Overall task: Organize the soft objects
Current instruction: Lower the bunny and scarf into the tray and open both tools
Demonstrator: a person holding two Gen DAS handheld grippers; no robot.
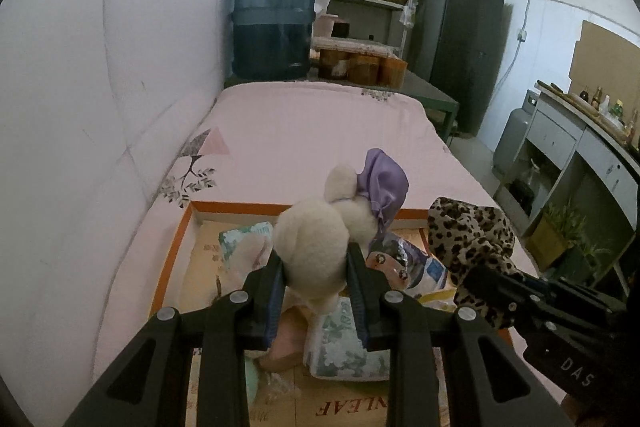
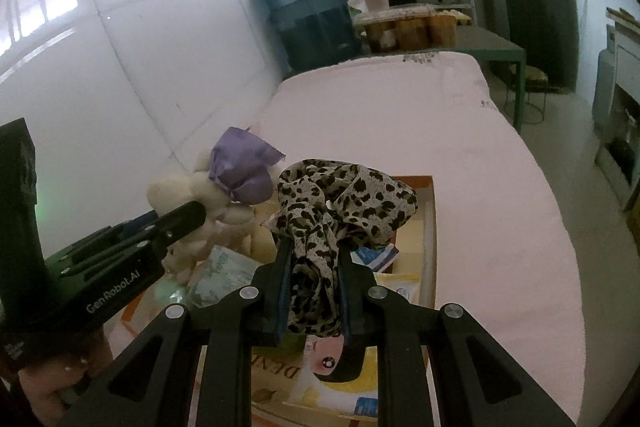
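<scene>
1. Left wrist view: the left gripper [image 1: 316,263] is clamped on a cream plush toy [image 1: 316,239] with a purple cloth bit [image 1: 382,183] on its head. It's held up over the orange-rimmed cardboard box [image 1: 182,239] sitting on the pink bed cover [image 1: 304,131].
2. Right wrist view: the right gripper [image 2: 314,267] is pinched on a leopard-print fabric piece [image 2: 344,199], bunched between the jaws and also hovering above the box, just beside the toy.
3. The box already has stuff in it: a floral soft pack [image 1: 344,343], a blue-and-white packet [image 1: 430,269], some other wrappers. I can't tell what all of it is.
4. What could go wrong, imo: the two grippers are really close together, so if both drop in at once they could bump, or the fabric could drape over the toy and get tangled.
5. The fabric is floppy, with loose ends hanging. It could catch on the box rim or spill half outside if let go too early.
6. The plush is squishy and only gripped around its body. It might spring sideways on release and roll off the pile.
</scene>
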